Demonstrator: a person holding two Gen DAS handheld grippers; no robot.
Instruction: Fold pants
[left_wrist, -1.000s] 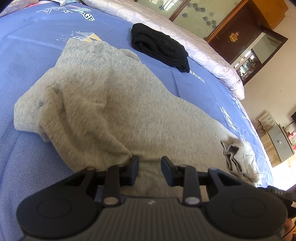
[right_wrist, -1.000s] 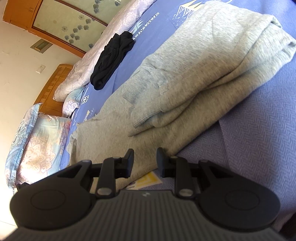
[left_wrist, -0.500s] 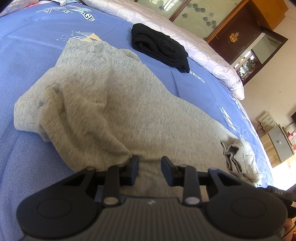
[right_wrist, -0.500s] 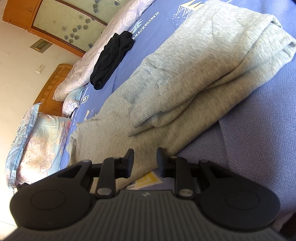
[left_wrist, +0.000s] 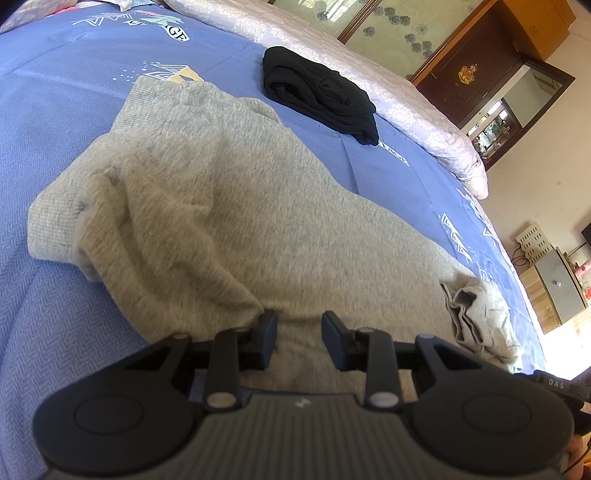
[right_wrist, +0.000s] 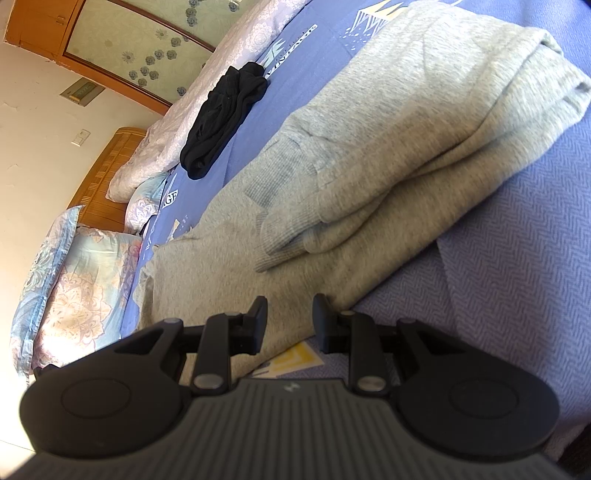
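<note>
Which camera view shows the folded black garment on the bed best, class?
The left wrist view: the black garment lies upright in frame, lit evenly, with its folds and whole outline clear against the blue bedspread. The right wrist view shows it whole too, but smaller, slanted and farther off, beside the pale quilt.

Blue bedspread (left_wrist: 55, 110) (printed lettering) carries grey pants (left_wrist: 229, 221), black garment (left_wrist: 317, 96), pillows (right_wrist: 74, 288).

The pants (left_wrist: 236, 206) are light heather grey with a ribbed band, lying on a blue bedspread (left_wrist: 55, 92) with a fine herringbone weave and white and yellow triangle prints. A plain black garment (left_wrist: 317, 94) lies near a pale lilac quilt (left_wrist: 406, 107) with white floral medallions; the pillow (right_wrist: 70, 280) is light blue with pinkish paisley
</note>
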